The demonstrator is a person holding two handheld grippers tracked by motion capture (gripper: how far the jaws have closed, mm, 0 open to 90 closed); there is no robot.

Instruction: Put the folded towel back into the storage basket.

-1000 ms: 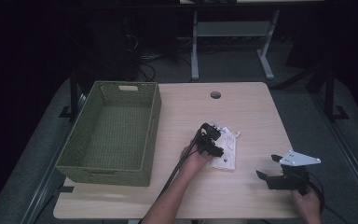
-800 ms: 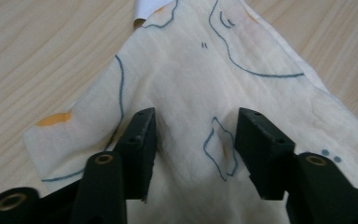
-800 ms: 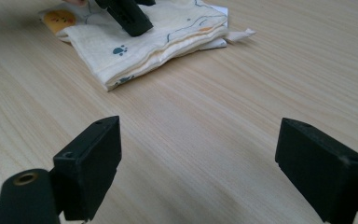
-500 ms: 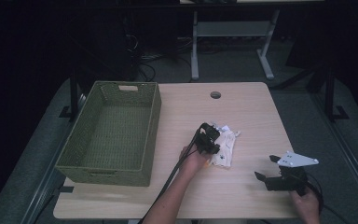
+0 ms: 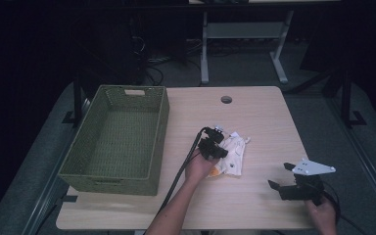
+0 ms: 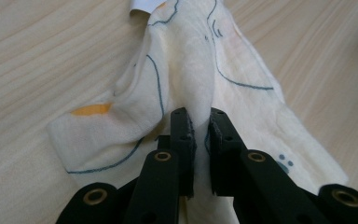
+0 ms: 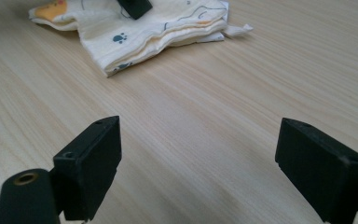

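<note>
Left hand-held gripper (image 5: 219,149) sits on the cloth (image 5: 232,159), jaws pinched on a raised fold of it; they have just been closing, and the left gripper view shows the fabric (image 6: 191,79) gathered up into a ridge between the black pads. Cloth is cream, printed with blue lines, paw marks and orange patches. It lies folded on the counter (image 5: 254,117), about midway between the left and right edges and somewhat toward the near edge.

Pinch taken at the cloth's near-left part, probably so the piece can be lifted clear without dragging.

Green woven basket (image 5: 115,137) stands at the counter's left edge, well apart from the cloth; likely destination, judging by layout.

Right hand-held gripper (image 5: 284,178) rests near the near right corner, jaws wide, nothing between them. It points toward the cloth (image 7: 144,28) from a distance, seemingly parked out of the way.
</note>
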